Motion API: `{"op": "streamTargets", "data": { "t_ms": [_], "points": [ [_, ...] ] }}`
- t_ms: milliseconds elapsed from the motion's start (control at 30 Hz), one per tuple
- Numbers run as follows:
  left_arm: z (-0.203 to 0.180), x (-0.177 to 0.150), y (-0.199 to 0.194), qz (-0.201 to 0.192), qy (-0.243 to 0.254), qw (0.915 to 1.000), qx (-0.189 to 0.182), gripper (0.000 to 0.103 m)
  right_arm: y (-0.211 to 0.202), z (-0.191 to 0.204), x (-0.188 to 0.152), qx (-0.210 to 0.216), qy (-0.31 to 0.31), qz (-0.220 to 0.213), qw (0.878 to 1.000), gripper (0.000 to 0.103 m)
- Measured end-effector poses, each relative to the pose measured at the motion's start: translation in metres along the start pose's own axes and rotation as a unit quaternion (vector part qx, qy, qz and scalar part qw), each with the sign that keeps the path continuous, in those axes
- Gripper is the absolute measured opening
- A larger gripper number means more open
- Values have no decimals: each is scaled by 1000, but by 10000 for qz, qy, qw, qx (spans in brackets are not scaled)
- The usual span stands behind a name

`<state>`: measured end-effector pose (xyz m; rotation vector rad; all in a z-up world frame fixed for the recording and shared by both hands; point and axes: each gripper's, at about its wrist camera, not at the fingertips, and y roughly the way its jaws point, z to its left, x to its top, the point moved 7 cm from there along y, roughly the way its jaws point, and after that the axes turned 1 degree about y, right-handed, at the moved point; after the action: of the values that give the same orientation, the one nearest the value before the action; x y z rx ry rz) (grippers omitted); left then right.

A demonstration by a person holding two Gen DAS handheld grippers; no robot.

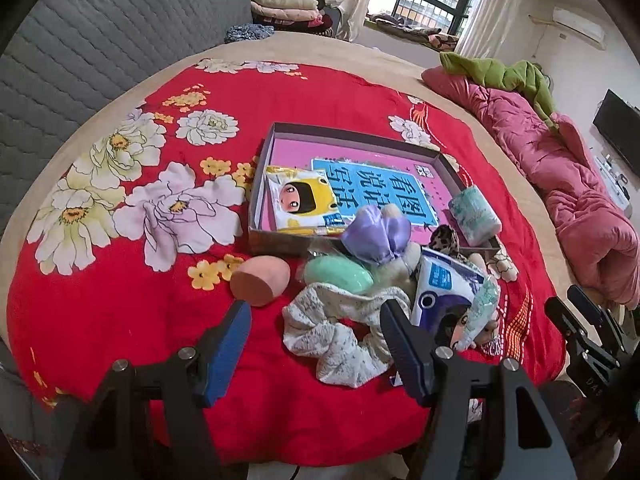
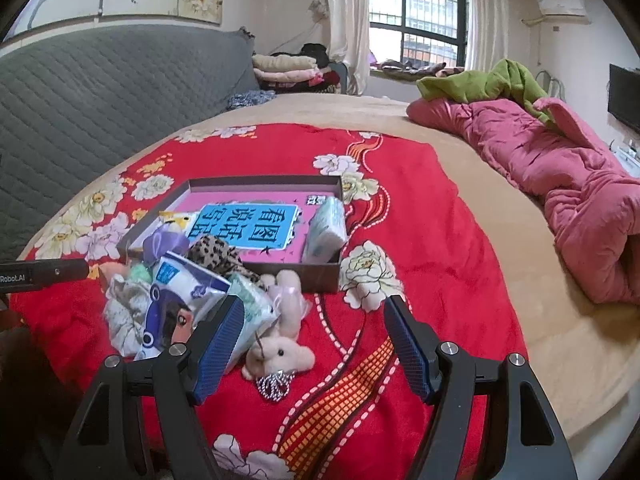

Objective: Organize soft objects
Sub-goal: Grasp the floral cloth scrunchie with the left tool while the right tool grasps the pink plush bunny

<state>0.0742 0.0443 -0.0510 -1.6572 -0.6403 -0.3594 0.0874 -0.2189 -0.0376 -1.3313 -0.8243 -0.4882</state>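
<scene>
Soft objects mostly unsorted: I see two packs inside box (image 1: 280, 236); pile (image 1: 384, 280) waits at its six o'clock; left tool (image 1: 316, 344) and right tool (image 2: 314, 344) gape empty.

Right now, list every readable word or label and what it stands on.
"看图说话写话": blue panel of the book in the box, seen upside down.
"Robot.AI": left gripper's side bar, in the right wrist view.
Small print on the blue-and-white tissue pack: too blurred.
</scene>
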Motion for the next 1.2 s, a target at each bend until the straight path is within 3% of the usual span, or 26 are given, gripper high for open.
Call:
{"op": "streamTargets", "data": {
  "t_ms": [733,1200],
  "points": [
    [-6,-27,22,454,0,9990,-35,67,7,13,-20,219,-92,335,9992,74],
    [8,-39,54,821,-391,9958,-120,67,25,18,-33,277,-158,563,9979,74]
  ]
}}
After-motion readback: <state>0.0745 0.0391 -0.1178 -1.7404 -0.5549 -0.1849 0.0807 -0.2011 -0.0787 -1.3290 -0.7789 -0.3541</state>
